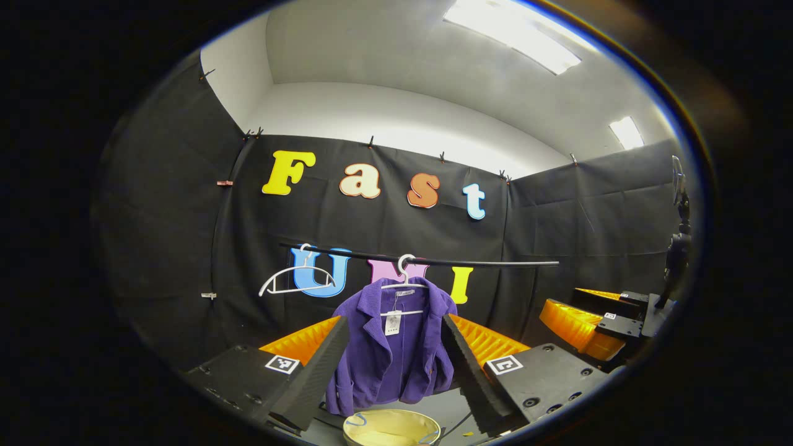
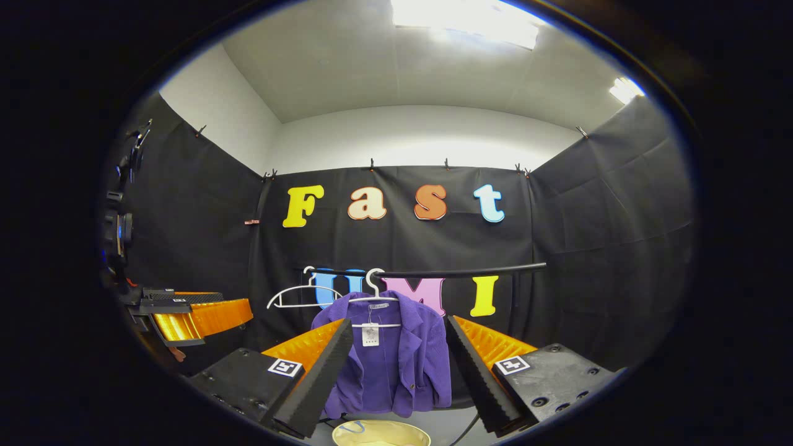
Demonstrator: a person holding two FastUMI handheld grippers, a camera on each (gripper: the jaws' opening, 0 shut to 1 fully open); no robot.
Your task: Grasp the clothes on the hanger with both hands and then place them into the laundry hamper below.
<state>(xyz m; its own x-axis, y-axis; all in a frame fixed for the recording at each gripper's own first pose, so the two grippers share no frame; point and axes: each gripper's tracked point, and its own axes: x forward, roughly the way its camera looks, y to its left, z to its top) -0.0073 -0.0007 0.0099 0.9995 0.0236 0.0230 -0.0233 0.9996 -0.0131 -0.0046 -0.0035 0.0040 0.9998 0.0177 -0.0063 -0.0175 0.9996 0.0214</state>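
My left gripper (image 1: 396,359) and right gripper (image 2: 399,365), fingers apart and empty, both face the purple jacket (image 1: 390,347) hanging straight ahead on its white hanger (image 1: 404,286), well apart, with the laundry hamper (image 1: 391,427) directly below it.

Two hangers (image 1: 297,279) (image 1: 404,282), one purple jacket (image 1: 390,359), one hamper (image 1: 391,427), one rail (image 1: 495,262)

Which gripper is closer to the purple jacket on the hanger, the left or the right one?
Cannot tell: the purple jacket hangs apart, ahead between open jaws, looking equally far from left gripper and right gripper.
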